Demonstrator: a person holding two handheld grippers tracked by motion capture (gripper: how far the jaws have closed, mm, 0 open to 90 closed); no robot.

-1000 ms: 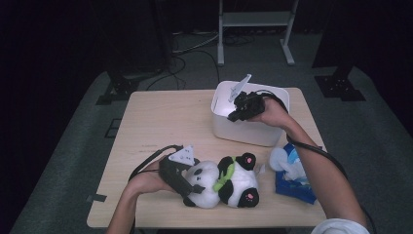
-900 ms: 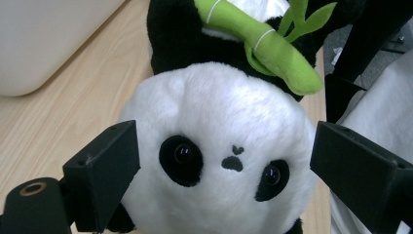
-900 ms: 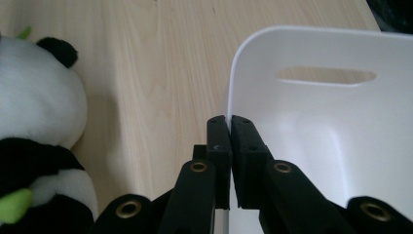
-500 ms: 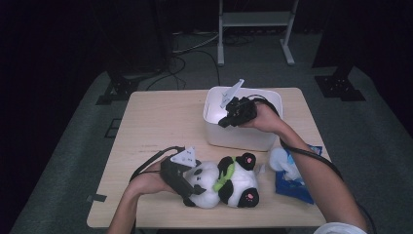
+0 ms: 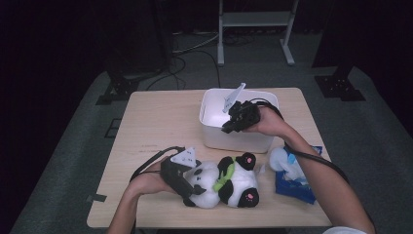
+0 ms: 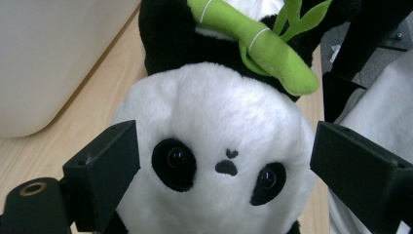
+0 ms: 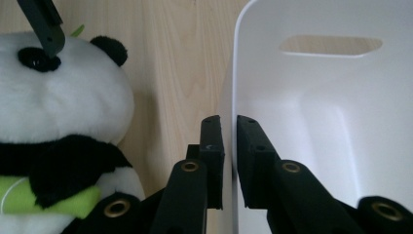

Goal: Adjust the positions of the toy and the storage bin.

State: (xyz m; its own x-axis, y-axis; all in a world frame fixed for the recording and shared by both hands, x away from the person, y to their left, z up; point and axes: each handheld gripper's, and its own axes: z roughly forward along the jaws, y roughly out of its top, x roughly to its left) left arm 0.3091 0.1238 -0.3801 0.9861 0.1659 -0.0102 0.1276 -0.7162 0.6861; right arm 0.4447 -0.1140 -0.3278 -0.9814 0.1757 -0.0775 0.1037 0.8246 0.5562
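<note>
High view: L gripper (image 5: 191, 187) sits at the near edge of the table (image 5: 156, 122), jaws wide around the head of the plush panda (image 5: 229, 183), which lies on its side just in front of the white bin (image 5: 214, 136). R gripper (image 5: 228, 127) is at the bin's near wall, and a blue tissue pack (image 5: 292, 183) lies right of the panda. L gripper view adds what that hides: both pads press the sides of the panda's white face, w/ a green bamboo piece (image 6: 263, 46) above. R gripper view adds the narrow detail: jaws straddle the bin's thin rim (image 7: 237, 97), one inside, one outside; they've just been opening a bit, and contact w/ the rim can't be told from here
</note>
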